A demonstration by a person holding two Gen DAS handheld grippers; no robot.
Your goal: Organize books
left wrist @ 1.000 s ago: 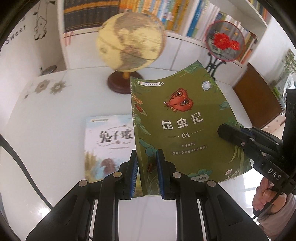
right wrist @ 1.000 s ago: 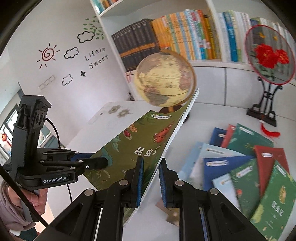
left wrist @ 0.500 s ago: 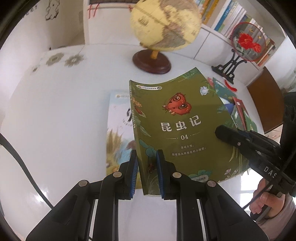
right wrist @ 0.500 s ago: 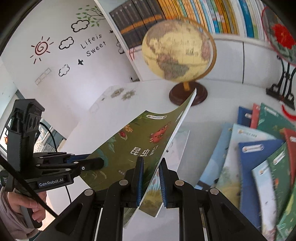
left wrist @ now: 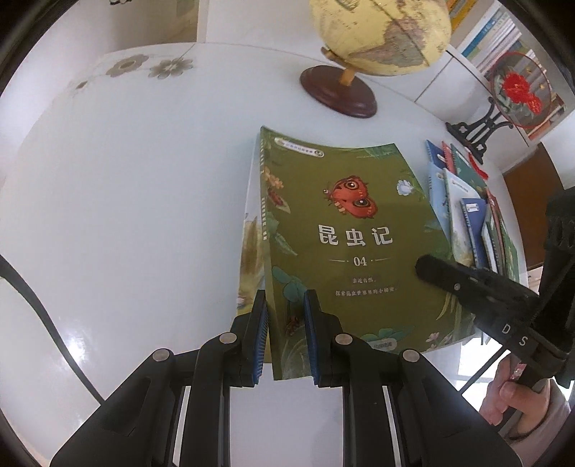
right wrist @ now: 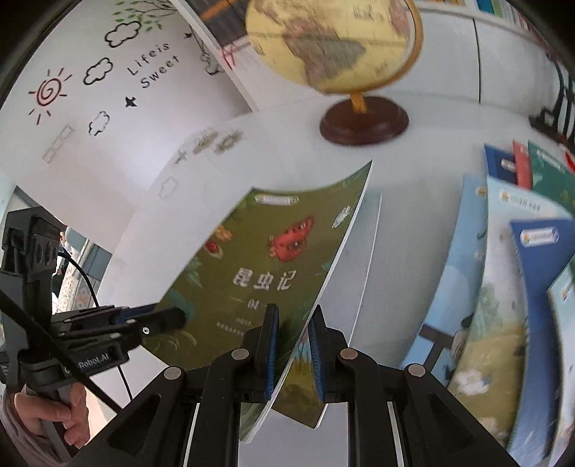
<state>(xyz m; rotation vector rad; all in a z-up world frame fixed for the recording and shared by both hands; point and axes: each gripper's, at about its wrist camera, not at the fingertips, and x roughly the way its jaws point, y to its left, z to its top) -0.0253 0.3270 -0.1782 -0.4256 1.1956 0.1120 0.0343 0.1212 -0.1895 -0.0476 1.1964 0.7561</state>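
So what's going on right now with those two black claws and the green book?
Left gripper and right gripper both shut on green insect paperback. Held over pale book on white table. Nothing in the way.

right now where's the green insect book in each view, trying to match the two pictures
Left wrist view: the green insect book fills the centre, cover facing the camera, its near left edge between the left gripper fingers.
Right wrist view: the same book sits centre-left, seen at a slant, its near right edge between the right gripper fingers.
Shared landmark: the globe, top centre-right in both, beyond the book.
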